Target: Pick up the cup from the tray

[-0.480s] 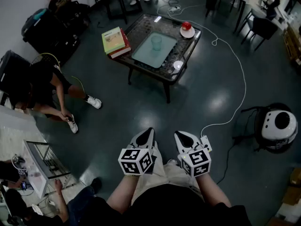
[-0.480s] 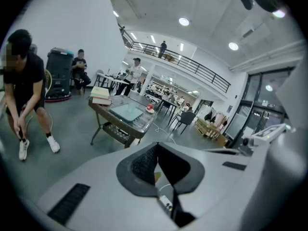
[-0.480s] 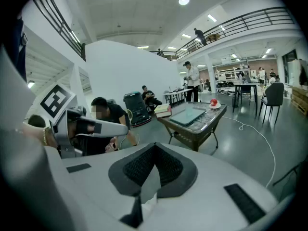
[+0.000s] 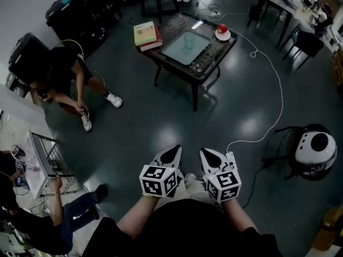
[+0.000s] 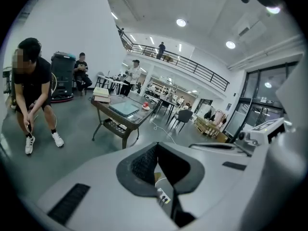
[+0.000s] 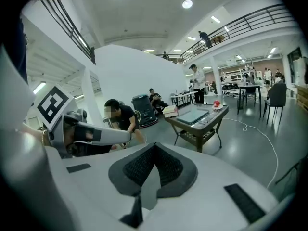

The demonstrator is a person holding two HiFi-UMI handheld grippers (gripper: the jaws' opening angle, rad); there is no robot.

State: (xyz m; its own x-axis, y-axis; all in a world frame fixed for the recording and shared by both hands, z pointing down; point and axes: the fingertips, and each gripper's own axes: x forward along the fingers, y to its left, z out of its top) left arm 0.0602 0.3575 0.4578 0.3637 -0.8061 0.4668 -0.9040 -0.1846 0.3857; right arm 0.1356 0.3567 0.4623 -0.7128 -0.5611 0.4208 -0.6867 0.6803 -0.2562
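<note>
The left tongs [image 4: 174, 149] and right tongs [image 4: 207, 152] were both closed, nothing between them, side by side. The cup [image 4: 189, 40] stood on the tray [image 4: 179, 51] on the table [image 4: 211, 58], well away.

Nothing could be read: the books [image 4: 146, 34] at upper centre were too small, and the cube [image 4: 158, 180] on the left gripper [image 4: 174, 149] bore only square marker patterns
</note>
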